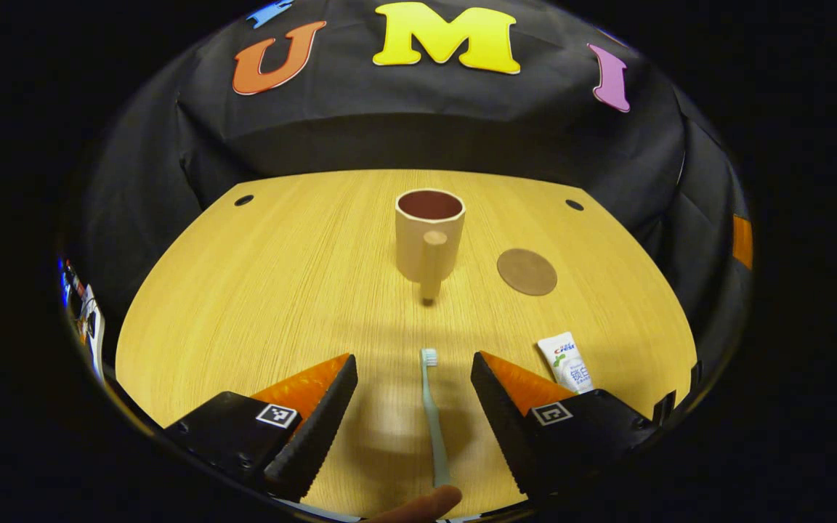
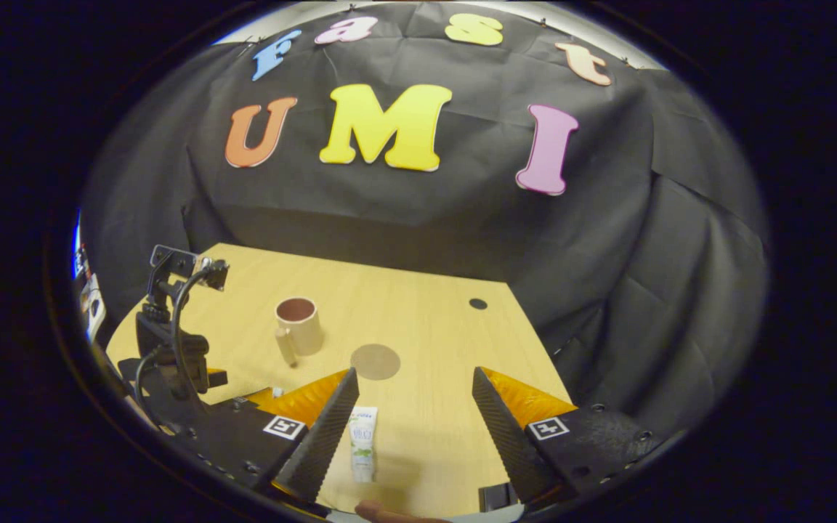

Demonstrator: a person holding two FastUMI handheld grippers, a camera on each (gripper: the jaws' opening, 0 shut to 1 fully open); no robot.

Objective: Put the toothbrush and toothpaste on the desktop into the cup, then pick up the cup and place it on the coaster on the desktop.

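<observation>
A beige cup [image 1: 429, 232] stands upright mid-table, its handle turned towards me. To its right lies a round brown coaster [image 1: 527, 272]. A pale green toothbrush [image 1: 433, 414] lies on the wood, head pointing at the cup, between the spread fingers of my left gripper [image 1: 414, 361], which is open and holds nothing. The white toothpaste tube [image 1: 566, 362] lies just right of that gripper. In the right gripper view the toothpaste [image 2: 363, 443] rests between the fingers of my open right gripper [image 2: 415, 374], close to its left finger. Beyond it are the coaster [image 2: 375, 361] and the cup [image 2: 298, 323].
The wooden table [image 1: 280, 290] has small dark holes near its far corners [image 1: 243, 200]. Black cloth walls close it in at the back and sides. The left gripper's body with its cable [image 2: 171, 349] stands at the table's left. A person's fingertip [image 1: 418, 505] shows at the bottom edge.
</observation>
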